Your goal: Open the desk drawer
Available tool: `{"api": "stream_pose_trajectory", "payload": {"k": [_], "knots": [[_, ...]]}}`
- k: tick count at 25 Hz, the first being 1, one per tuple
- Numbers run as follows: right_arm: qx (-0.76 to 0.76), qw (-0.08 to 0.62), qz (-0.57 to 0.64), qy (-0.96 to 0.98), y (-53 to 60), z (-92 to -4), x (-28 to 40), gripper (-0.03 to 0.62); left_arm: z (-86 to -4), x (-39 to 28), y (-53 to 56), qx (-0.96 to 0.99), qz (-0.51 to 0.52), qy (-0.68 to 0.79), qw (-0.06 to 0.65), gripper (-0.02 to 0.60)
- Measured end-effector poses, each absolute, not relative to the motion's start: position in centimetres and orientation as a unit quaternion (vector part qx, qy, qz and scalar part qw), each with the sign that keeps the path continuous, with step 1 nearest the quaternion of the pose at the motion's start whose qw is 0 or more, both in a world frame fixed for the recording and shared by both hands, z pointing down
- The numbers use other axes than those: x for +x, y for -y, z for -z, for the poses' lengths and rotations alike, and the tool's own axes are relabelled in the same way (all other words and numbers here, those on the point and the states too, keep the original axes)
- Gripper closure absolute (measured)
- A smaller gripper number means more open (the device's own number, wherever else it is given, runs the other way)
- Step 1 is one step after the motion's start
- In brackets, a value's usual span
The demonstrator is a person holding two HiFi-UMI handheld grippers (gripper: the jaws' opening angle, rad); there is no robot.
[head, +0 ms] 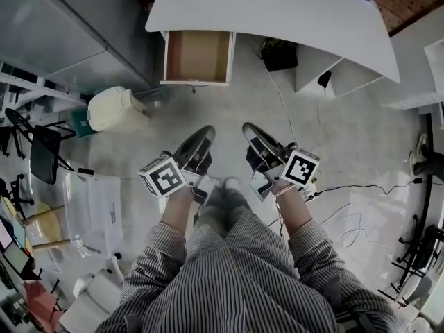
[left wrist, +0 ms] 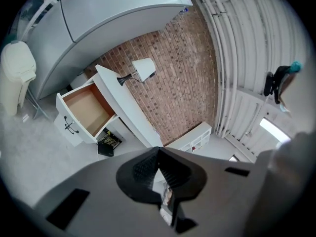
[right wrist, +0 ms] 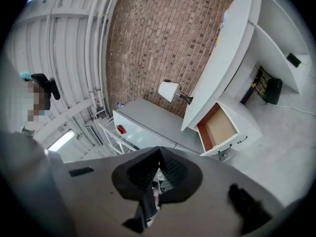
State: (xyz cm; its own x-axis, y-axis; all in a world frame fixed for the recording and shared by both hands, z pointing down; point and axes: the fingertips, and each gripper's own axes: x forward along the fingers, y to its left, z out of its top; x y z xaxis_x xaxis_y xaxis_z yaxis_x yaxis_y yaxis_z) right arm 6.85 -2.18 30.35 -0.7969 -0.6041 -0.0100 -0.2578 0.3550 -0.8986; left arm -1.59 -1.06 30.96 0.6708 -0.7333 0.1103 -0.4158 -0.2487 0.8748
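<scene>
Under the white bench (head: pixel 277 12), toward its left end in the head view, the drawer (head: pixel 198 55) stood pulled well out, its brown bottom showing and its white front turned toward the person. A small dark handle (left wrist: pixel 70 127) hung on that front. Well back from it, over the grey floor (head: pixel 361 137), the person in a striped shirt (head: pixel 236 276) held both tools out side by side, pointing toward the bench and touching nothing.

The left tongs (head: pixel 205 132) had the two dark jaws brought together tip to tip, with nothing gripped between them, as the left gripper view showed. The right tongs (head: pixel 248 129) were likewise fully closed and held nothing. Each carried its marker cube near the hand, the left cube (head: pixel 161 177) and the right cube (head: pixel 300 168).

A cream bin (head: pixel 114 109) sat on the floor just left of the drawer, and a black box (head: pixel 279 54) lay under the bench to the drawer's right. A thin white cable (head: pixel 284 109) trailed from there across the floor. On the bench top a small lamp (left wrist: pixel 143 69) with a white shade stood against the brick wall (left wrist: pixel 182 83)
</scene>
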Motion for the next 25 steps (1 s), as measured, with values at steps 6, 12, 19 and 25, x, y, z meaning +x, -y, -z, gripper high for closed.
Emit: {"api": "stream_pose_trajectory", "payload": {"k": [6,12,19,25], "knots": [[-0.249,0.166,0.492,-0.818,-1.1,-26.4,4.9,0.576,-26.9,-0.5,-2.1,0.809,0.135,0.319,0.476,0.569],[-0.249,0.108,0.443,-0.855,-3.9,-23.6,4.0,0.577,-23.8,0.0,-4.9,0.850,0.088,0.300,0.425,0.568],[-0.258,0.065,0.404,-0.875,-5.2,-21.3,2.9,0.576,-21.8,-1.0,-5.9,0.851,0.092,0.317,0.408,0.568],[-0.297,0.048,0.355,-0.885,-5.3,-20.1,2.6,0.576,-20.3,-1.9,-6.0,0.867,0.057,0.356,0.345,0.568]]}}
